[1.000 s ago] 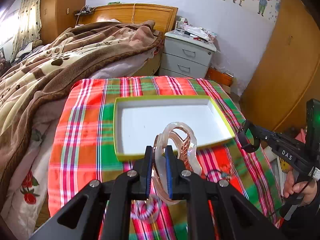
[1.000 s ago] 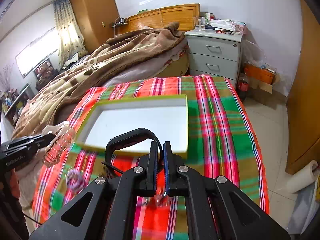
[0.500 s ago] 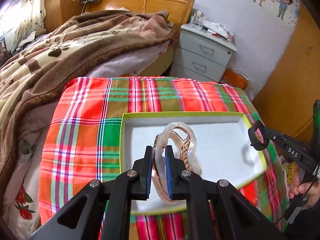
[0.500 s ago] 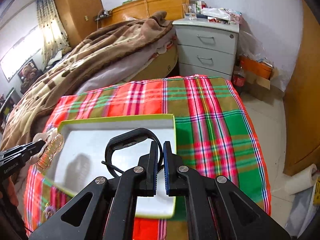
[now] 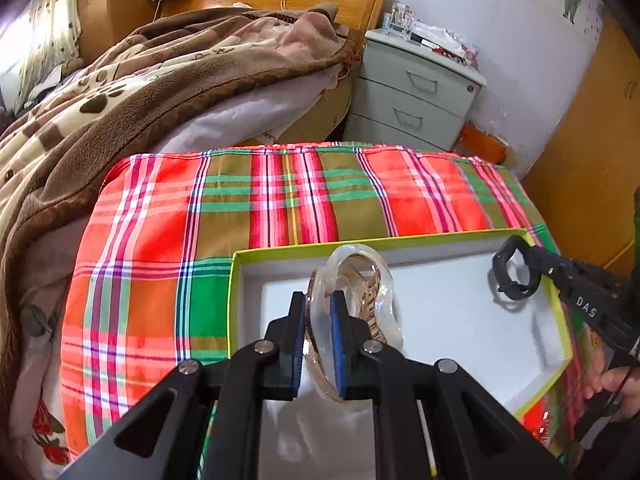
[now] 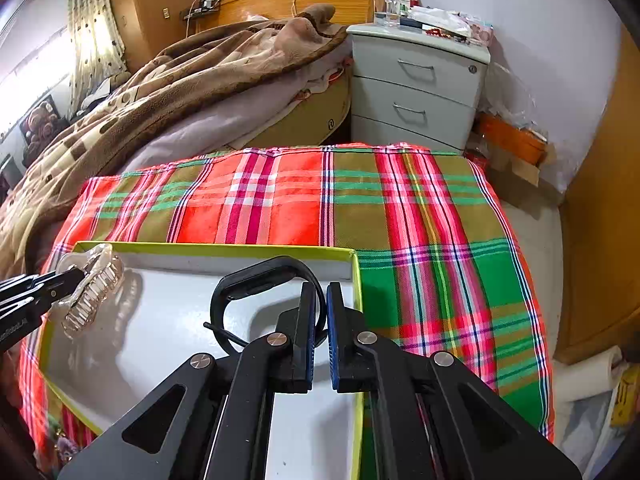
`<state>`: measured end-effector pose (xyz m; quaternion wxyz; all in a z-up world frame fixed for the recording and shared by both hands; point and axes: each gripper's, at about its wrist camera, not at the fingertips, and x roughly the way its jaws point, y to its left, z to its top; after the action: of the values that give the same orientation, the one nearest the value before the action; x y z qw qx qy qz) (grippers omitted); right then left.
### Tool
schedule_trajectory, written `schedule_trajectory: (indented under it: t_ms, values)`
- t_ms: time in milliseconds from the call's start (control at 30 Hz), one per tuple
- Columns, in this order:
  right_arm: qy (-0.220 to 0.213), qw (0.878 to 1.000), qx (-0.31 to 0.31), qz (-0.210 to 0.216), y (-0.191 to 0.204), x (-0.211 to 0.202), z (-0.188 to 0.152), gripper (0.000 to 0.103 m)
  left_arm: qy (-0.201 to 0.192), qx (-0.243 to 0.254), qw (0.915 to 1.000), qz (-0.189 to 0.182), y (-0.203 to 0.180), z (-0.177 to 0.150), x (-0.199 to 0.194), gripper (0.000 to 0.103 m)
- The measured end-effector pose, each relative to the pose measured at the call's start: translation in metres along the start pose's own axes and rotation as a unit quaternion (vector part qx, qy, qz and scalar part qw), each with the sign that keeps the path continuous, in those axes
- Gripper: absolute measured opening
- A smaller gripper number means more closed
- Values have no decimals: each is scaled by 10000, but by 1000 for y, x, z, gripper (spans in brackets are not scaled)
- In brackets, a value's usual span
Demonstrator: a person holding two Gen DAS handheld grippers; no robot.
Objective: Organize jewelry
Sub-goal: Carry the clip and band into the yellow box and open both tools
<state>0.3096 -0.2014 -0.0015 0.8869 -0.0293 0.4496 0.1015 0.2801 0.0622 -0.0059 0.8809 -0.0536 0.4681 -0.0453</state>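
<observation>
Jewelry pieces are in both tools now over the box, where a second ago they hung short of it, above the plaid cloth in front of its near rim. Nearest, the left gripper (image 5: pixel 318 344) has its blue-padded fingers clamped on a clear, pink-tinted plastic hair claw clip (image 5: pixel 362 292); the clip stands upright between the pads, its curved translucent halves arching above them and its row of gold-toned teeth turned to the right. Earlier the box's near edge lay beyond the clip; now the clip hangs over the white floor at the left part of the shallow white cardboard box with a lime-green rim (image 5: pixel 236 304). The right gripper (image 6: pixel 318 336) has its fingers pressed together on the thin strap of a black rubber wristband watch (image 6: pixel 260 280), which loops up and leftward from the pads with a loose strap end poking out lower left; it too has come forward and down, from the cloth before the box to above the box's right part, near the right wall. A hand (image 5: pixel 612 388) shows at the right edge on that tool's handle. The box rests on a red, green and olive plaid cloth (image 6: pixel 420 220). Beyond are a bed with a brown paw-print blanket (image 5: pixel 132 92) and a grey three-drawer nightstand (image 6: pixel 416 88).
</observation>
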Motion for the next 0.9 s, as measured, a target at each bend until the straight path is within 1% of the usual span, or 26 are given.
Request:
schedule_trajectory:
  t_ms: [100, 167, 300, 500, 567, 833, 900]
  values:
    - [-7, 9999, -105, -95, 3, 3, 0, 5, 65, 33, 10000, -50, 0, 0, 5, 13]
    - [18, 9998, -142, -130, 4, 6, 0, 5, 29, 90, 9999, 96, -1, -1, 7, 14]
    - [20, 9991, -265, -322, 8, 10, -1, 5, 44, 70, 9999, 64, 1, -2, 8, 14]
    - [54, 9990, -291, -341, 8, 13, -2, 5, 93, 100, 9999, 104, 0, -2, 12, 14]
    - [52, 9989, -320, -343, 9, 14, -2, 5, 125, 80, 9998, 103, 1, -3, 14, 18]
    - [40, 9988, -296, -377, 11, 15, -3, 6, 135, 16, 9999, 46, 4, -5, 12, 24]
    - [17, 9990, -275, -359, 10, 13, -3, 9, 132, -4, 9999, 52, 5, -4, 11, 29]
